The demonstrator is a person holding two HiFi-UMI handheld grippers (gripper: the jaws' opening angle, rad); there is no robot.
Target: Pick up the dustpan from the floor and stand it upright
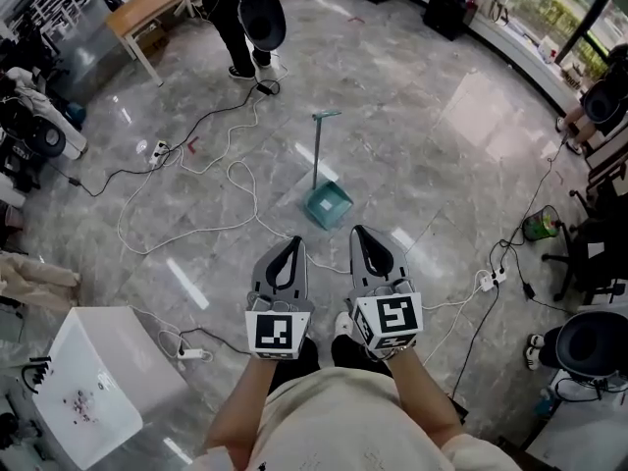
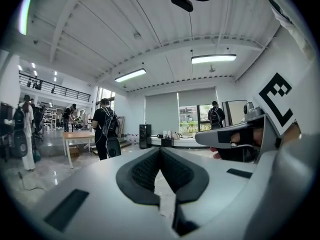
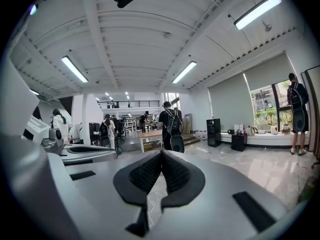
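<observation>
The teal dustpan rests on the grey marble floor ahead of me, its long handle running away from me to a flat grip. Whether it lies flat or stands I cannot tell. My left gripper and right gripper are held side by side above the floor, short of the pan and not touching it. Both are shut with nothing between the jaws. The left gripper view shows the left gripper's pads meeting at the tip, and the right gripper view shows the same for the right gripper. Neither gripper view shows the dustpan.
White cables loop over the floor left of the pan, with power strips at the right. A white box stands at lower left. A person stands beside a wooden table at the back. Office chairs line the right side.
</observation>
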